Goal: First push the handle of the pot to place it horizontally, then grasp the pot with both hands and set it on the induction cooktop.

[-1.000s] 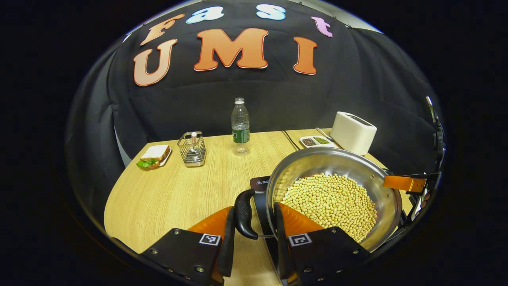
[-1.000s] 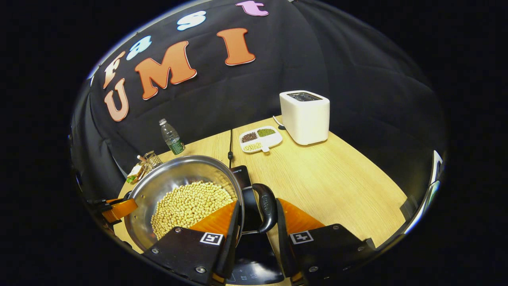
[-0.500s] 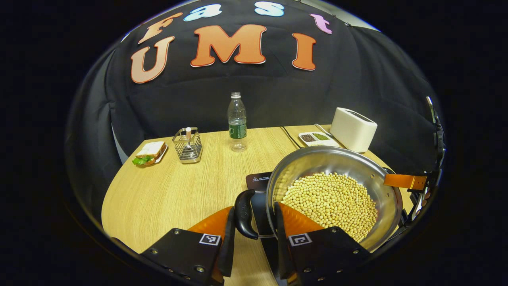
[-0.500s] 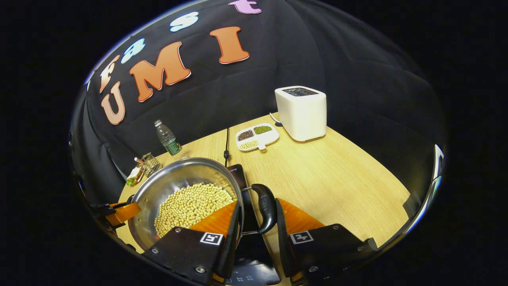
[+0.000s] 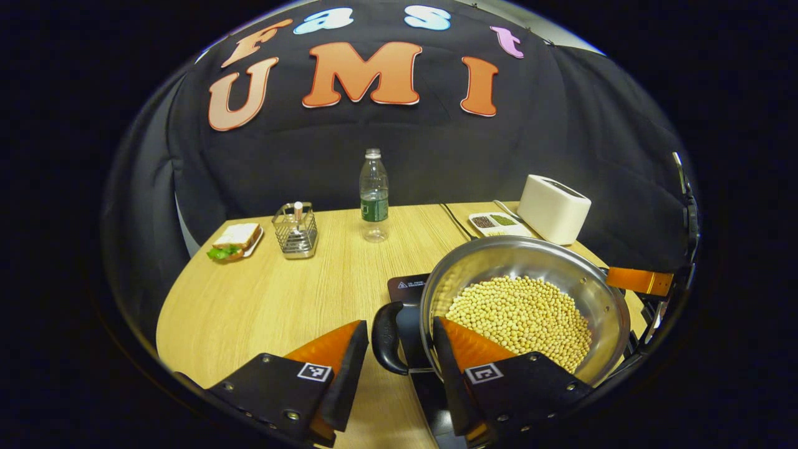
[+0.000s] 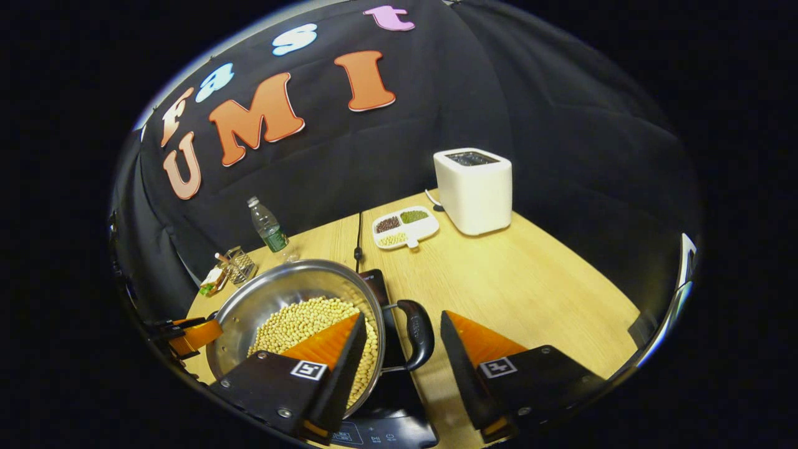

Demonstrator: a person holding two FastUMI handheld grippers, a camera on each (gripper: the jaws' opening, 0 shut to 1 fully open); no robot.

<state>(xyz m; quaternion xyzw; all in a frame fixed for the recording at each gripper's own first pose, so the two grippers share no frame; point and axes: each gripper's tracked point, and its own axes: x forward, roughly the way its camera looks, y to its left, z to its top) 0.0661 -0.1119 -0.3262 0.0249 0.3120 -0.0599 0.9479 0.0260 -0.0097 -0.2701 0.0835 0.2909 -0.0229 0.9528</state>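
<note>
Wooden tabletop (image 5: 274, 299) carried the induction cooktop (image 5: 405, 288), with the pot (image 5: 523, 299) of beans resting on it. Both hand-held grippers, left (image 5: 394, 365) and right (image 6: 402, 358), had spread off the handles since half a second before; placement appeared complete.

Even overhead light, sharp focus, strong fisheye bending at edges, soft glare inside pot (image 5: 561, 262).
</note>
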